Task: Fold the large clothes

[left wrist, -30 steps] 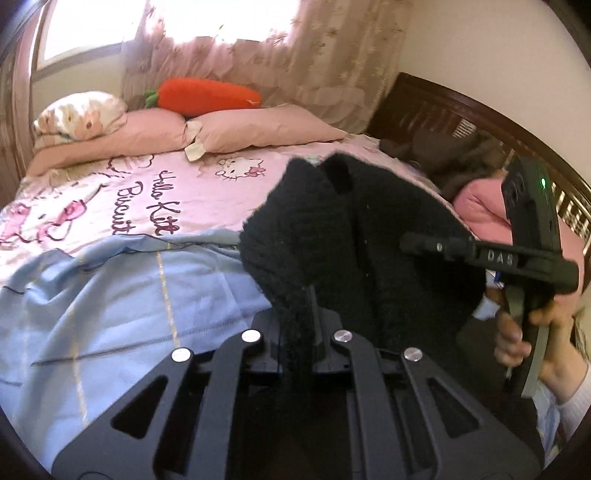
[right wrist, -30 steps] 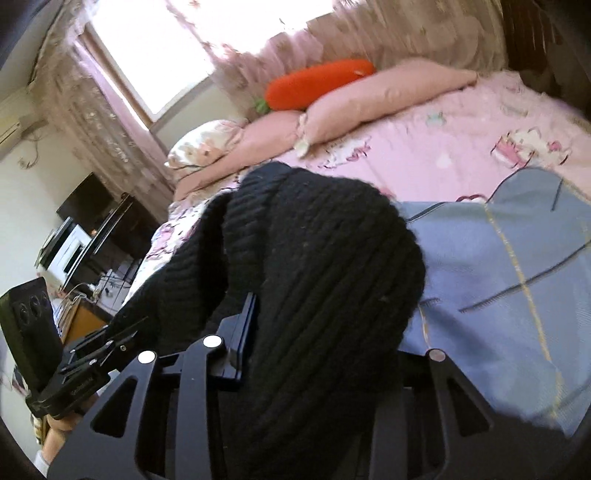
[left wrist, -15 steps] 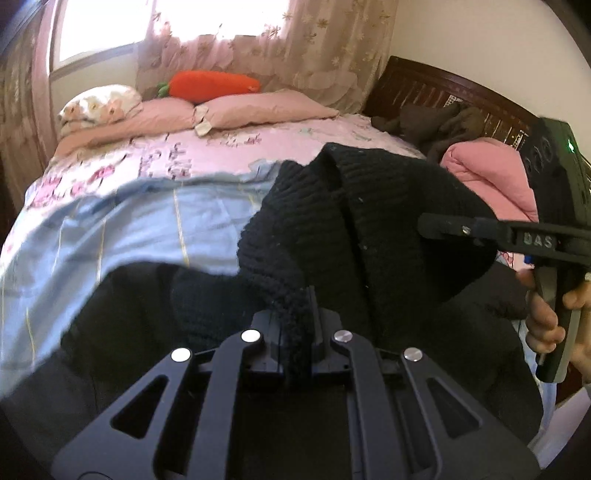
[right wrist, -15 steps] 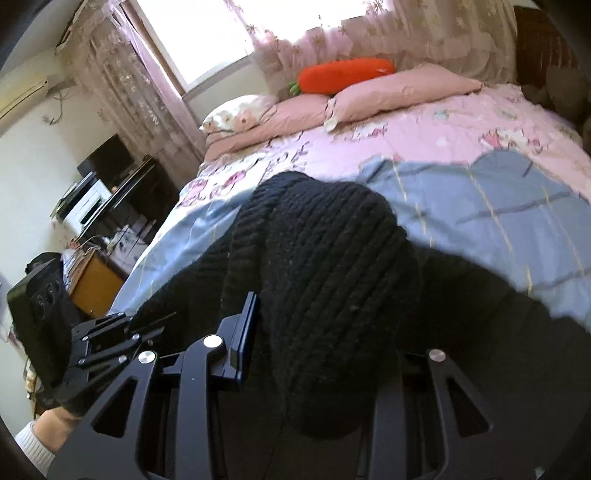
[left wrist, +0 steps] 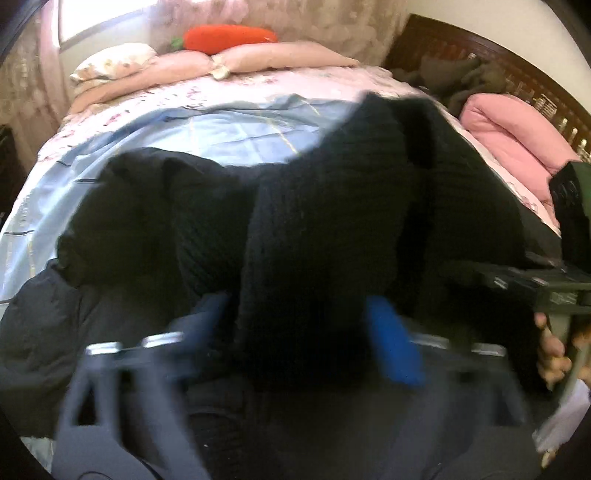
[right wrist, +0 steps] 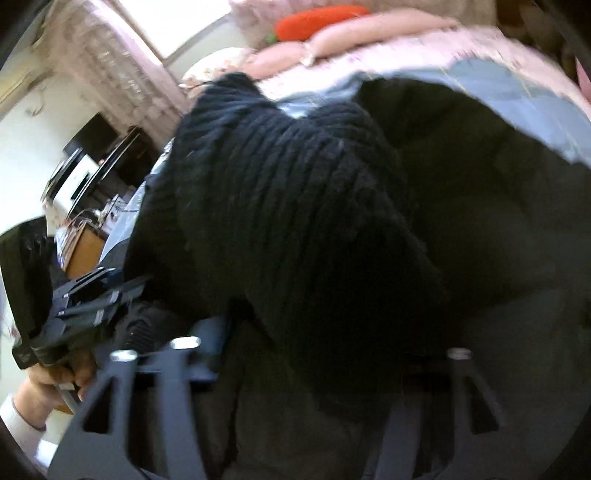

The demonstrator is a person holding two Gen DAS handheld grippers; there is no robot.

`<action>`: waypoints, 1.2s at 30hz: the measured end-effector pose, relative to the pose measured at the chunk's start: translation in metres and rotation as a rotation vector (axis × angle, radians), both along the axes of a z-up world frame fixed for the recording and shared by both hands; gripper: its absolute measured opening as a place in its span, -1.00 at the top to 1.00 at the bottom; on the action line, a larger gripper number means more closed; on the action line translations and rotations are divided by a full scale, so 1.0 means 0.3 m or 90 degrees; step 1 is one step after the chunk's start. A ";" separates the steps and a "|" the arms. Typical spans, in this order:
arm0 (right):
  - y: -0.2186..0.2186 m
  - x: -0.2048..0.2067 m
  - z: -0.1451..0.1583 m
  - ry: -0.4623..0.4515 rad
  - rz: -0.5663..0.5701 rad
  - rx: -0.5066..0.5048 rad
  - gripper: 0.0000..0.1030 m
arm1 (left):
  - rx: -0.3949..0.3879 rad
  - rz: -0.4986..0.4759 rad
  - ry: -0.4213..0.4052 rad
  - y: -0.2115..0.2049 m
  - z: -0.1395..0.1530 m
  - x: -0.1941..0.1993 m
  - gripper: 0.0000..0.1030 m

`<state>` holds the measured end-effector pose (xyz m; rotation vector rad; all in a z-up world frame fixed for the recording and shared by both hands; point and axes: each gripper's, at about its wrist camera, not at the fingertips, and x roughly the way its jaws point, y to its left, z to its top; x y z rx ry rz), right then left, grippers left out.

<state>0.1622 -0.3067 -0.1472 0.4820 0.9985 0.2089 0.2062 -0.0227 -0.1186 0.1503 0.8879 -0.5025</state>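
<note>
Both tools have let go and the knit has come down onto the bed

Compared with half a second before, the left tool [left wrist: 299, 325] has opened: its blue pads now stand wide on either side of the black knitted sweater [left wrist: 369, 206], where they were closed on a ridge of it. The view has also tipped down, and more of the sweater lies on the bed. The picture is blurred by motion.

Nearest to the left tool, the sweater stands as a thick hump between the open jaws, touching or almost touching them; I cannot tell if it is free. The right tool [right wrist: 328, 350] shows a wide gap as well, with the same sweater [right wrist: 295, 206] bulging through it.

The two tools face the garment side by side, the right tool [left wrist: 554, 291] at the right edge of the left view. So the sweater's long axis seems to run left to right, across both tools, and its body spreads away from them toward the pillows. Neither hand is clearly nearer.

Farther on lies the light blue sheet [left wrist: 236, 129], then the pink pillows [left wrist: 258, 59] and the carrot plush [left wrist: 229, 35].
</note>
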 end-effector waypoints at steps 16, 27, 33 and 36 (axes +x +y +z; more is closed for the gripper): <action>0.244 0.269 0.376 -0.159 0.075 -0.405 -0.97 | 0.018 -0.032 0.021 0.068 -0.168 -0.014 -0.84; 0.299 0.414 0.150 0.031 0.134 -0.338 0.49 | -0.038 -0.008 0.042 0.152 -0.195 -0.035 -0.84; 0.322 0.122 0.285 -0.090 0.167 -0.271 0.55 | -0.010 -0.014 0.037 0.132 -0.203 -0.036 -0.86; 0.308 -0.044 0.316 -0.103 0.208 -0.178 0.55 | 0.000 -0.014 0.035 0.127 -0.204 -0.041 -0.86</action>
